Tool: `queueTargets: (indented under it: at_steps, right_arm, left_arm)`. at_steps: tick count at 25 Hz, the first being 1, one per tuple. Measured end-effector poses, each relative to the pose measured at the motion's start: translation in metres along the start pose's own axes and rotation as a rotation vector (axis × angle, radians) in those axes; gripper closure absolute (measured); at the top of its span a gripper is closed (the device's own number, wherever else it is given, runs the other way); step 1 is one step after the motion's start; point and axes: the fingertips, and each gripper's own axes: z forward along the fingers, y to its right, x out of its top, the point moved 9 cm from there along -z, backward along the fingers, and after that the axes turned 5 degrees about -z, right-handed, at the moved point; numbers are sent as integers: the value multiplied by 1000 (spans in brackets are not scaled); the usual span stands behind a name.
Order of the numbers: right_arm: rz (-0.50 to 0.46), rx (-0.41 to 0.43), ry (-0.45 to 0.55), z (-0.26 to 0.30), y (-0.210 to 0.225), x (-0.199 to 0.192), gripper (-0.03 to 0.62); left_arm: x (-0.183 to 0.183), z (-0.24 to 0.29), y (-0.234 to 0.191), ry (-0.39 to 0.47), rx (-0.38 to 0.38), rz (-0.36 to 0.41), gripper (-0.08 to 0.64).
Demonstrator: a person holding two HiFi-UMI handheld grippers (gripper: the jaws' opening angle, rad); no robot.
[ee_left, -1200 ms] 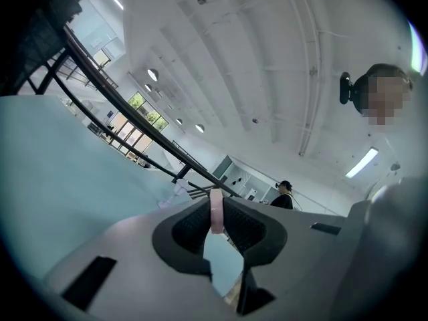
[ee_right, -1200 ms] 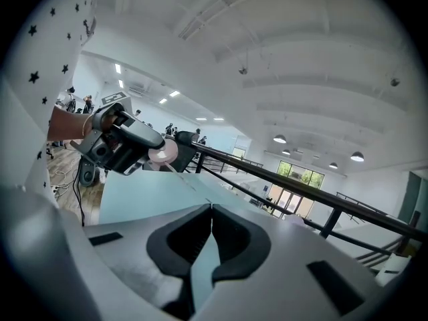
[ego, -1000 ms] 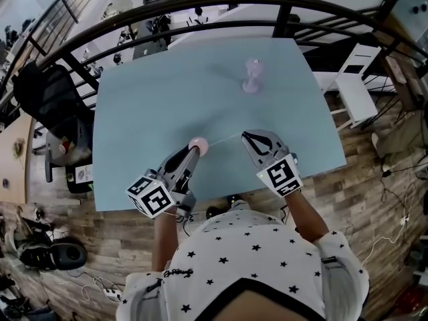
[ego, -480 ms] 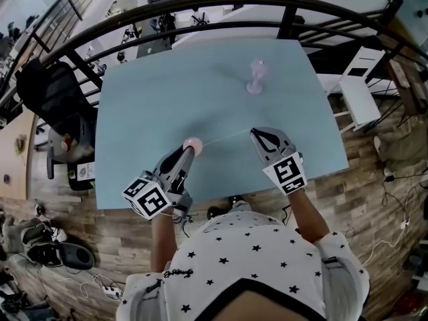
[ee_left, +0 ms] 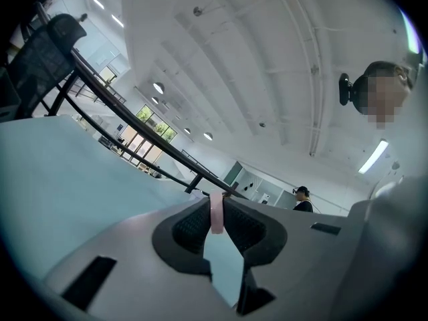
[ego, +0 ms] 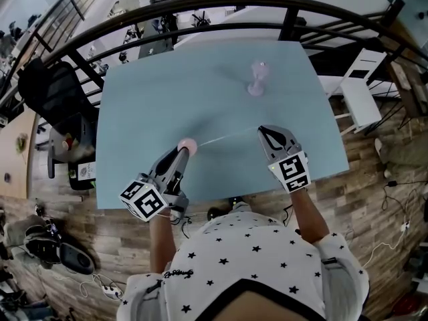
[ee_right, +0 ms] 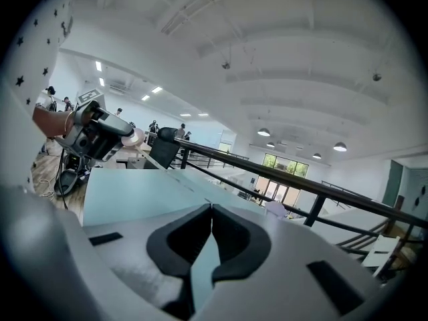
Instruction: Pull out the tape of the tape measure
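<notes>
Pinching the small pink tape measure (ego: pixel 189 144) in the left claw (ego: pixel 184 151), narrow, pads pressed on its two flat sides. Showing edge-on as a pink strip between those pads in the left gripper view. Sitting over the near part of the pale blue counter (ego: pixel 147 99), left of centre, close to the front edge; touching the surface or just above it, impossible to tell. Now over to the right: clamping the right claw (ego: pixel 261 130) fully together, pad against pad, on the end of the tape (ego: pixel 227 137). Drawn out thin and pale in one straight line from the pink case to the right claw's tips, slanting a little away toward the right. Too slim to pick out between the closed pads in the right gripper view. Holding both claws well apart, with the tape strung between them. Leaving a pale pink upright object (ego: pixel 256 77) farther back on the counter, well clear of both claws, shape unclear. Backed by a dark curved railing (ego: pixel 287 24) beyond the far edge, with a black chair (ego: pixel 50 89) off to the left.
</notes>
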Motion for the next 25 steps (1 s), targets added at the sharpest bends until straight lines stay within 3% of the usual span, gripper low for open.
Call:
queueTargets:
  at_steps: [12,25]
  right_arm:
    - [24,-31,13,-7,12,-5,589]
    - [133,-6,127,-20,10,13,589]
  left_arm:
    - [10,-8,-3,28,61,51,479]
    - [7,-11,-9,44,132,121,479]
